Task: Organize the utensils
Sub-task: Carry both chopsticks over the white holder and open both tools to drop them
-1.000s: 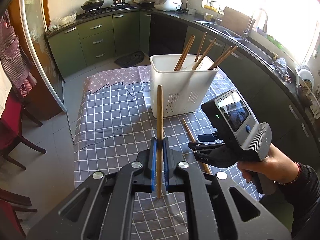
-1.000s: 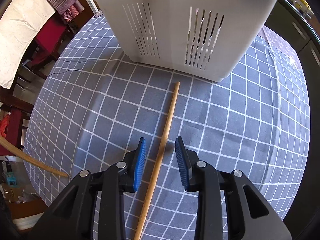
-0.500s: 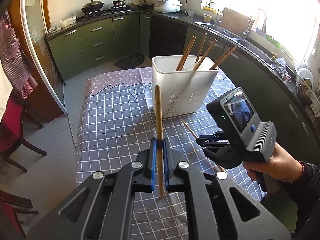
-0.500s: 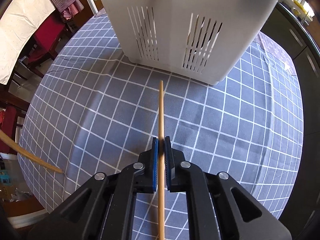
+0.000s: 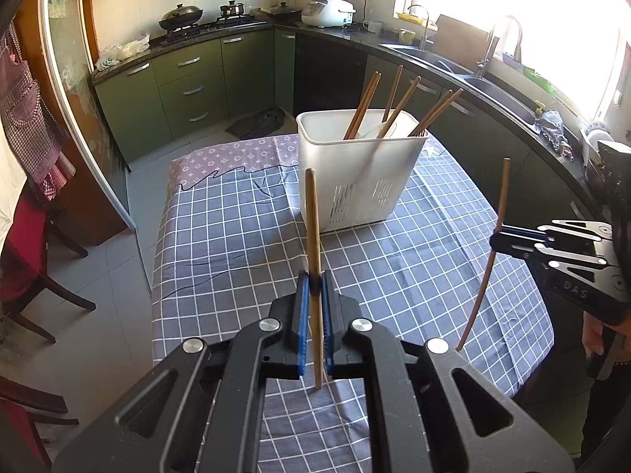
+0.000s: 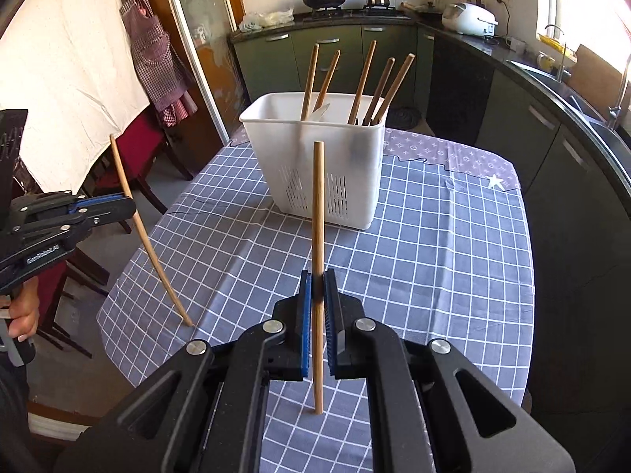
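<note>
A white slotted utensil basket (image 5: 363,173) (image 6: 315,165) stands on the checked table and holds several wooden chopsticks (image 5: 361,104) (image 6: 368,82). My left gripper (image 5: 312,282) (image 6: 128,205) is shut on a wooden chopstick (image 5: 312,228) (image 6: 146,236), held upright above the table, short of the basket. My right gripper (image 6: 317,280) (image 5: 497,236) is shut on another wooden chopstick (image 6: 318,213) (image 5: 493,252), also upright and lifted off the table, to the right of the left one.
The table wears a grey checked cloth (image 5: 236,236) (image 6: 434,256). Red chairs (image 5: 23,244) stand at its left. Green kitchen cabinets (image 5: 189,82), a stove with pots (image 5: 181,13) and a sink counter (image 5: 493,75) ring the room.
My right gripper shut on the chopstick that lay on the cloth and lifted it upright, backing away from the basket. My left gripper kept its chopstick and drew back slightly.
</note>
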### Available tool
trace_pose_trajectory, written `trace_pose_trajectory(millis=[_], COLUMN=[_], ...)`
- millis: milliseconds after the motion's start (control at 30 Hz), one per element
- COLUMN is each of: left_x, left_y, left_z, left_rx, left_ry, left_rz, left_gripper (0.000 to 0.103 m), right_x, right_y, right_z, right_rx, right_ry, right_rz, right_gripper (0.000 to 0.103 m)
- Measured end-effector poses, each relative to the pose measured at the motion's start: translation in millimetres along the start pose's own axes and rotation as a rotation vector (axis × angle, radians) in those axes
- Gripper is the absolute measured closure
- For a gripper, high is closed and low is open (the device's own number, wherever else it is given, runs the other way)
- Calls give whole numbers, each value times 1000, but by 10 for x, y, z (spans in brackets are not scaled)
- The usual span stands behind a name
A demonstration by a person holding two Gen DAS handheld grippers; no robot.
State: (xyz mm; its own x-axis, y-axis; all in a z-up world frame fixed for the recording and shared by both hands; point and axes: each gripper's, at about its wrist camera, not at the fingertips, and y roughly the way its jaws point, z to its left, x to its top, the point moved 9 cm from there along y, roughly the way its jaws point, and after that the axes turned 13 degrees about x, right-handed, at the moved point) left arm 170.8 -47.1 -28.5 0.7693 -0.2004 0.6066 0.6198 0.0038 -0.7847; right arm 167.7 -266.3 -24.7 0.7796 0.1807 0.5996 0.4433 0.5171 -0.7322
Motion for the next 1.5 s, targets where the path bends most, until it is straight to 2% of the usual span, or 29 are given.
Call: trace_pose_trajectory(millis=[133,267,1133,1500], left_x=[-17,-22,-21,257], left_y=[-34,-50,-156,-376], left_z=[-29,-51,-83,-92], left_rx=[2,8,0,-11], left_ry=[7,17,24,29], left_rz=[-8,-15,-34,-77], left_gripper=[97,97,97,97], right_x=[-27,-61,-119,80], right_y=[-256,-331,-367,-532], right_z=[12,-2,48,104], right_rx=[5,-3,18,37], right_ry=[-6,-10,-18,-33], right_rz=[-58,-73,-78,-115], right_gripper=[96,96,96,96])
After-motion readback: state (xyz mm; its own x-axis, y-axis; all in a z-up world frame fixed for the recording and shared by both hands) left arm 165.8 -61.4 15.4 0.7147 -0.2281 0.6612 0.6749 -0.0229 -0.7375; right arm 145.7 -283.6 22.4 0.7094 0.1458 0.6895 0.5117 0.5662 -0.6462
